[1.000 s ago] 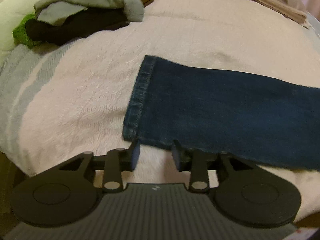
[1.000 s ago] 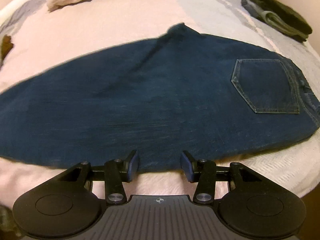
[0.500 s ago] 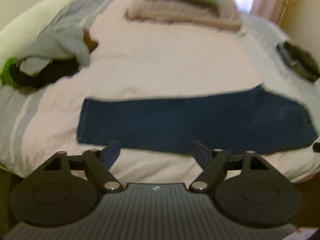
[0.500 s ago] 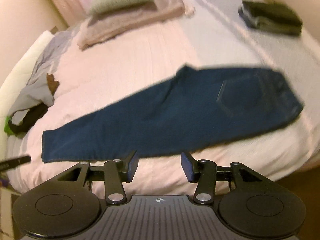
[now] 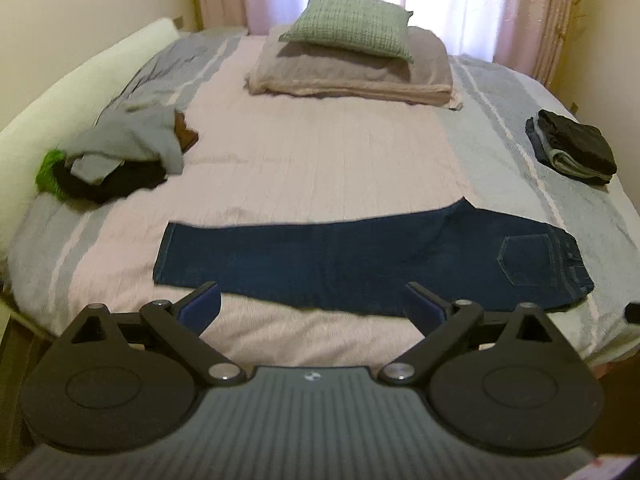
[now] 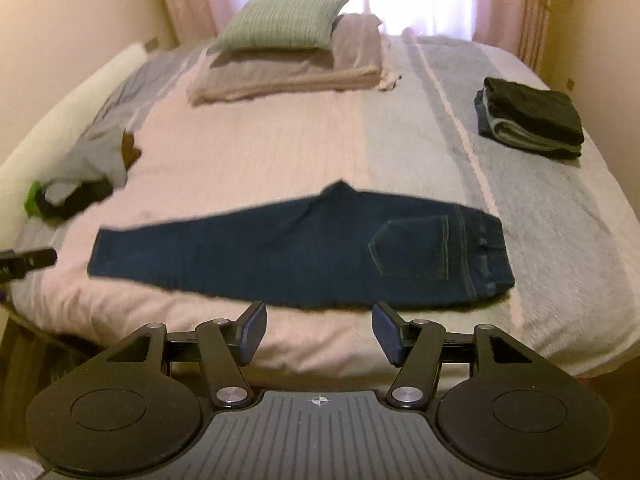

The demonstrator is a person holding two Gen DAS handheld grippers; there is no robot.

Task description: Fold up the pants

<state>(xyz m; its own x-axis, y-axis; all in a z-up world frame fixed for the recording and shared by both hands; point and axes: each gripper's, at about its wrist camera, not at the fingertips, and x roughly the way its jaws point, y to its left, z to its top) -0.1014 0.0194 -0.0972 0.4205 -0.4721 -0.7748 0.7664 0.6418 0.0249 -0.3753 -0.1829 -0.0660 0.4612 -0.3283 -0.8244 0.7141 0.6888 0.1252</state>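
Denim pants (image 5: 360,268) — one pair (flat) — two cushions (image 5: 352,60), left gripper (image 5: 312,304) and right gripper (image 6: 318,332) fingers opening, empty.

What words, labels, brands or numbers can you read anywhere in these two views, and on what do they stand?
None: no readable text shows.
Left gripper body: a small round mark, no letters.
Right gripper body: a small crosshair mark, no letters.
Jeans: no label visible.
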